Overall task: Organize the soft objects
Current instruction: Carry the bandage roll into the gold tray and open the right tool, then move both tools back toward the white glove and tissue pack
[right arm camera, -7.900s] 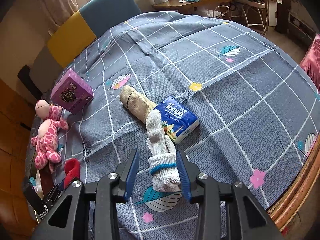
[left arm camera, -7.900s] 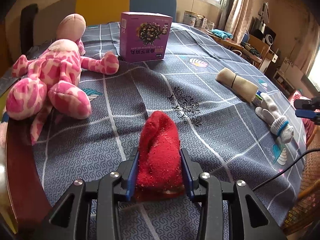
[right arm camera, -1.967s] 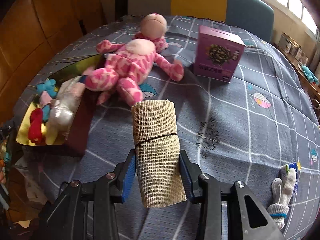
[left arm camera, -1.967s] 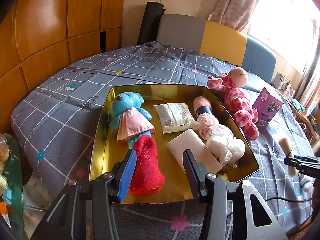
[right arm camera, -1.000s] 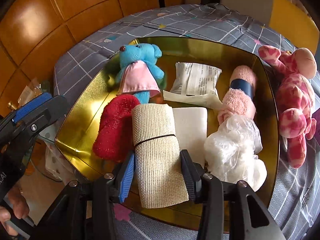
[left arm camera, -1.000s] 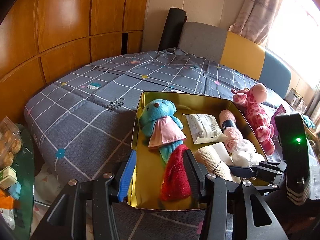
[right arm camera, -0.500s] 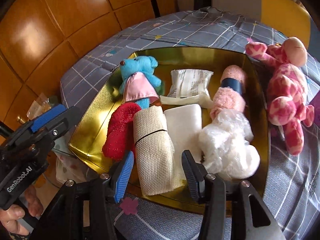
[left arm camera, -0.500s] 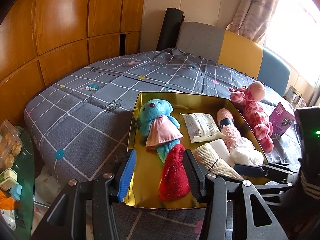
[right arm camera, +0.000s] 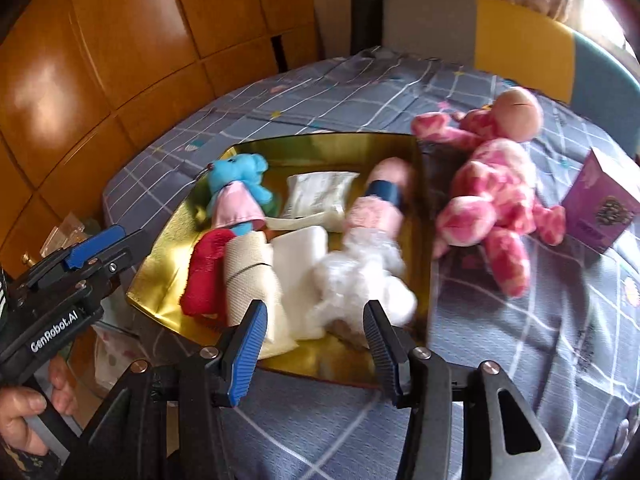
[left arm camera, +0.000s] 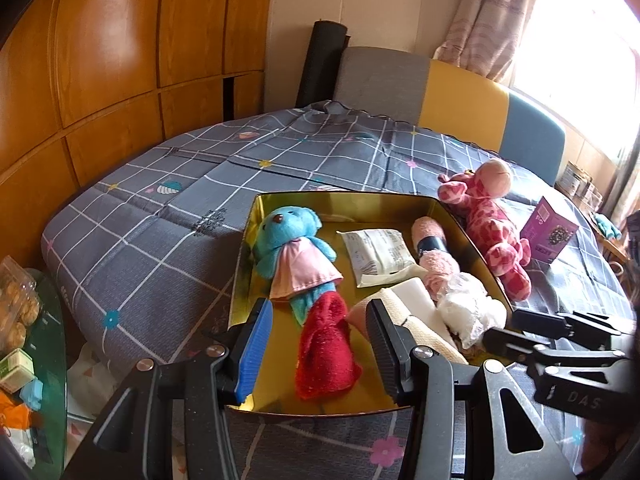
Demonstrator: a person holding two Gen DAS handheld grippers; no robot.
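The gold tray (left arm camera: 460,220) (right arm camera: 424,240) holds a blue teddy (left arm camera: 288,240), a red sock (left arm camera: 324,352) (right arm camera: 204,276) and a beige bandage roll (left arm camera: 430,338) (right arm camera: 250,280) beside a white block (right arm camera: 300,252). My left gripper (left arm camera: 318,344) hovers open over the tray's near end. The sock lies below it, clear of the pads. My right gripper (right arm camera: 314,336) is open and empty, just off the tray's near rim, with the roll lying free ahead of it. Each gripper shows in the other's view: right gripper (left arm camera: 560,332), left gripper (right arm camera: 120,250).
The tray also holds a white packet (right arm camera: 316,196), a pink rolled towel (right arm camera: 380,204) and a plastic-wrapped white bundle (right arm camera: 360,280). A pink giraffe plush (right arm camera: 496,188) and a purple box (right arm camera: 600,208) lie on the checked cloth beyond. A glass side table (left arm camera: 24,320) stands at left.
The right gripper has let go of the beige roll, which now lies in the tray beside the red sock, and has drawn back and up. The left gripper has hardly moved.
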